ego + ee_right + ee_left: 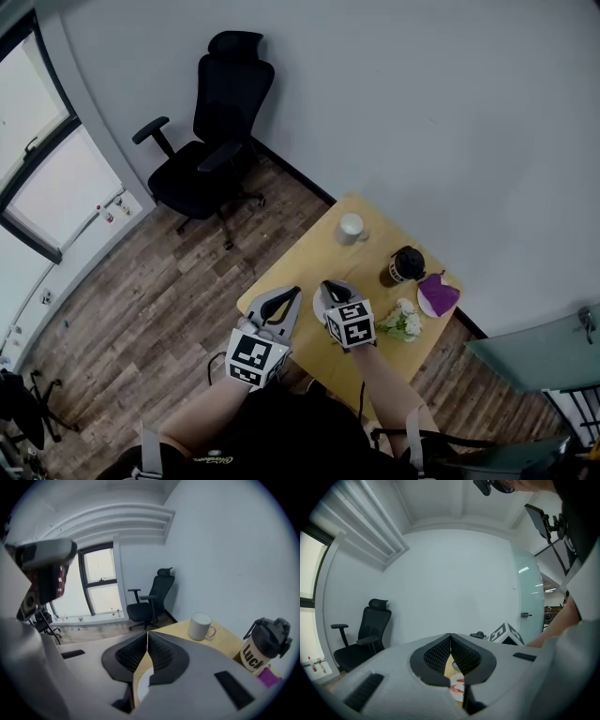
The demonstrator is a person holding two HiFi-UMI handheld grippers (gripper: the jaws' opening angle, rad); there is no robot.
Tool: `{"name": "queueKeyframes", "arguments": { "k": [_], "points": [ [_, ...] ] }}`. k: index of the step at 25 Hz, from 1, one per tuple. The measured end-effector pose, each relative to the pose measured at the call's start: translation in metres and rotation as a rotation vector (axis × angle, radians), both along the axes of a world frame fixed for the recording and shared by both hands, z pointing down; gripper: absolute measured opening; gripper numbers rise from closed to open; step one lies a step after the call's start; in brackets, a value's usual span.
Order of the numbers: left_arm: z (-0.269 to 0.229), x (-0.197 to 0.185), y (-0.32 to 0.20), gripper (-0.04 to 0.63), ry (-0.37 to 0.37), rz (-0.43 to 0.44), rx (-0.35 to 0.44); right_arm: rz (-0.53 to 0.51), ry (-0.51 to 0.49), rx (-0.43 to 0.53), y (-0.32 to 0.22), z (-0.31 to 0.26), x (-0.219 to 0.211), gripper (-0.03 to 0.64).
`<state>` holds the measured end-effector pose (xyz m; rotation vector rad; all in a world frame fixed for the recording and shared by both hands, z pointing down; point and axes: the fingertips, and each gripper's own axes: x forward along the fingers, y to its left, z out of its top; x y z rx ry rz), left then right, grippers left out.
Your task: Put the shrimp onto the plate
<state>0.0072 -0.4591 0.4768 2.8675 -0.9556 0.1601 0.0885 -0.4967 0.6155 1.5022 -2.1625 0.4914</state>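
we judge the task all but done: both hand-held grippers are empty. the left hand-held gripper (451, 637) and the right hand-held gripper (147, 634) each have their jaws closed together on nothing, above the bench's (307, 255) near edge. below them, a red-and-white piece that we take for the shrimp (457, 682) lies on the white plate (142, 689). what is left, we think, is only pulling away. the white mug (351, 227) at the far edge hides its contents; the dark cup (406, 264) is lidded.
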Motion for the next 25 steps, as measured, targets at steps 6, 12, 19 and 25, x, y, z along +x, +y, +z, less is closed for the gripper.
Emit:
{"name": "queueKeyframes", "arguments": {
  "k": [6,12,19,25],
  "points": [
    [-0.007,0.004,0.005,0.006,0.013,0.0,0.012,0.03,-0.122,0.21,0.011,-0.098,0.005,0.003],
    [-0.023,0.01,0.011,0.006,0.035,-0.005,0.036,0.063,-0.176,0.411,0.034,-0.177,0.015,0.003],
    [-0.028,0.018,0.014,0.008,0.042,-0.01,0.049,0.091,-0.145,0.546,0.066,-0.209,0.023,0.003],
    [-0.03,0.027,0.017,0.006,0.033,0.008,0.063,0.091,-0.153,0.535,0.075,-0.198,0.021,0.002]
  ]
}}
